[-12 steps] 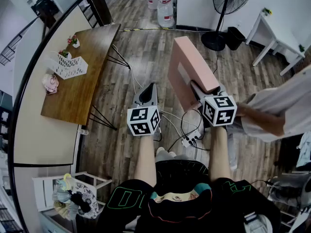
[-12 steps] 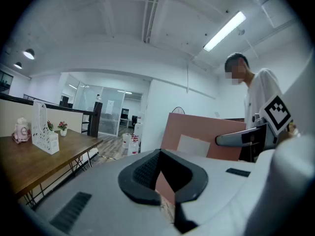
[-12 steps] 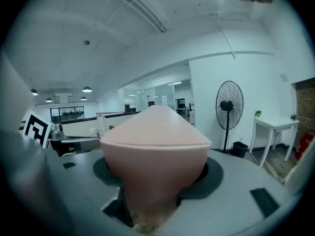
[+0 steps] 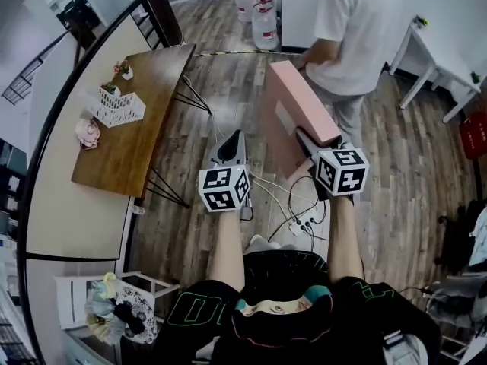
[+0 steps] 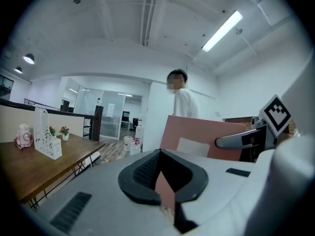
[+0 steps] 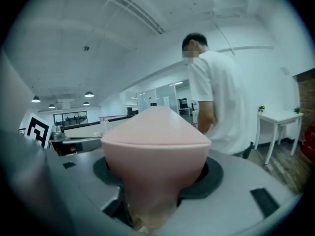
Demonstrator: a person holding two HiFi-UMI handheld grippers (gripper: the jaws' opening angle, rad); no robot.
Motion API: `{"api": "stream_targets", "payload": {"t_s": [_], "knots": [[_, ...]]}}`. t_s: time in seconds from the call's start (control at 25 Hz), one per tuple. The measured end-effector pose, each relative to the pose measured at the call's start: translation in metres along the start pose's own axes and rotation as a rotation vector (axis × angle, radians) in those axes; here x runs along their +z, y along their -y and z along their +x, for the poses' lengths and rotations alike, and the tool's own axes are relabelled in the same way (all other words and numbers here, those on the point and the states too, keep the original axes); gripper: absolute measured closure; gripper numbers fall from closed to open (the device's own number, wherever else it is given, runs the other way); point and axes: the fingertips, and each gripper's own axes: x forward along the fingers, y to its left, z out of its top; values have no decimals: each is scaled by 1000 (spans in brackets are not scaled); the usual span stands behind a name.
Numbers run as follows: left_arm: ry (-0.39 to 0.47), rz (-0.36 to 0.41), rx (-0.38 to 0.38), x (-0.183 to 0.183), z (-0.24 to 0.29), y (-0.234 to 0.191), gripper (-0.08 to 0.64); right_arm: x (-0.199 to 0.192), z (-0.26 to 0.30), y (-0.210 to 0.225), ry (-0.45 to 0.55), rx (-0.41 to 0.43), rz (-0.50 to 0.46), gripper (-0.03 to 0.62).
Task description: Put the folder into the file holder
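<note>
Right gripper [image 4: 306, 140] has its jaws spread wide and clamped on the near lower corner of the pink folder [image 4: 303, 101], which fills the whole gap between the pads and stands up on edge in the air over the wooden floor [image 4: 221, 74], well apart from the table [image 4: 152, 120]. Left gripper [image 4: 230, 138] sits just beside it on the left, jaws drawn together to a point; a thin pinkish sliver shows in the slot, and I cannot tell what it is.

The white file holder [image 4: 119, 106] stands upright near the table's far left edge, with two small flower pots [image 4: 122, 69] toward the far corner and a pink toy [image 4: 87, 131] toward the near edge. The table's right edge faces the grippers across a strip of bare floor. A person in a white shirt [image 4: 354, 29] stands just beyond the folder's far end. Cables [image 4: 293, 204] lie on the floor below the grippers.
</note>
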Motion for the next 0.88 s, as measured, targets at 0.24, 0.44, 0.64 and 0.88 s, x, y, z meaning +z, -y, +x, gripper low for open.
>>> {"api": "stream_targets", "payload": {"t_s": [0.24,0.44,0.64,0.88], "knots": [[9,9,6,4,1,-5,563,0,4,1,-4,2,5,308],[26,17,10,14,2,-11,563,8,8,4,-5,-8,4,308],[68,15,45,30,-2,-28,563,23,20,1,9,-5,2,308],[112,-22,113,33,-10,-60,563,30,39,-11,16,25,-10,308]]}}
